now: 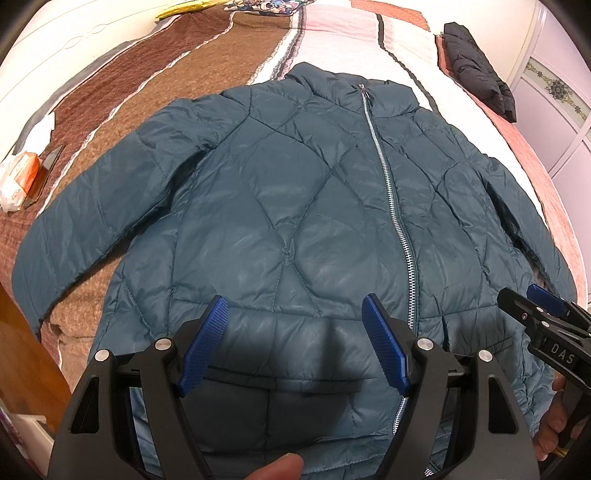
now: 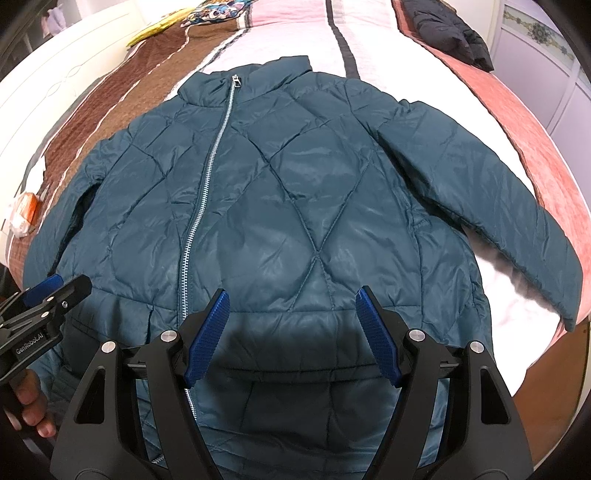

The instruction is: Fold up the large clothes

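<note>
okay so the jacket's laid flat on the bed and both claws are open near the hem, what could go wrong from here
The jacket is puffy and shiny, so a fold may slip or spring back open. The zipper runs diagonally, so a straight fold across it could bunch up. The right sleeve reaches the edge of the bed and might slide off when moved.

**2 wrist views over the hem, facing the collar**

Each fisheye camera looks forward and down from close above the teal jacket point(image 1: 295, 206) hem, toward its collar. The left view sits left of the zipper point(image 1: 388, 192), the right view right of it. Both share the whole jacket, the striped bedspread point(image 2: 295, 29) and each other's gripper.
</note>
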A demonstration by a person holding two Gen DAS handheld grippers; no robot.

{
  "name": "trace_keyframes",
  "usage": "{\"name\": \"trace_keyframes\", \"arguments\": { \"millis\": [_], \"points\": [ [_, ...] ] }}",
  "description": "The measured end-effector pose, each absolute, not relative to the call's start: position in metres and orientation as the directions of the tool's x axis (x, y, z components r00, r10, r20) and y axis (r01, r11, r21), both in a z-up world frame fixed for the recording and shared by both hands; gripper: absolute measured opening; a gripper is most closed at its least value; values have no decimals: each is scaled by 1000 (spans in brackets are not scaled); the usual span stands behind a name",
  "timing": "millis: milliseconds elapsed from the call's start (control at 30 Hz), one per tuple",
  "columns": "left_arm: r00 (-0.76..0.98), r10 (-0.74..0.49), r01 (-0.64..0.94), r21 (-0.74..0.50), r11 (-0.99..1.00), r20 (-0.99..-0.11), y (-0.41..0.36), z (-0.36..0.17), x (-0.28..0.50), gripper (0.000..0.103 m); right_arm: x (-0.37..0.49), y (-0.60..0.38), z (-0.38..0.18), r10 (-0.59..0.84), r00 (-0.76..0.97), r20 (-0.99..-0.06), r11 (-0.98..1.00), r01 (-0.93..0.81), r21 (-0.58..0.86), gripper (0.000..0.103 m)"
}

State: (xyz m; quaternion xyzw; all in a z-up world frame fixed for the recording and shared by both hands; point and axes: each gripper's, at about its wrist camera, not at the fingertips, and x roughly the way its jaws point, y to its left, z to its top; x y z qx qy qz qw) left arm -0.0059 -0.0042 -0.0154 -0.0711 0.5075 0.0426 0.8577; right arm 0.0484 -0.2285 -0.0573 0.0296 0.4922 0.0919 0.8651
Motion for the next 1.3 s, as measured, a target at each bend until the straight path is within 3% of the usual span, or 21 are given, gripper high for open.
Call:
{"name": "trace_keyframes", "arguments": {
  "millis": [1300],
  "points": [
    [472,3,-147,-76,986,-882,-4,-13,-5,73,47,-239,-60,240,486,-840,971,-114,211,71]
  ]
}}
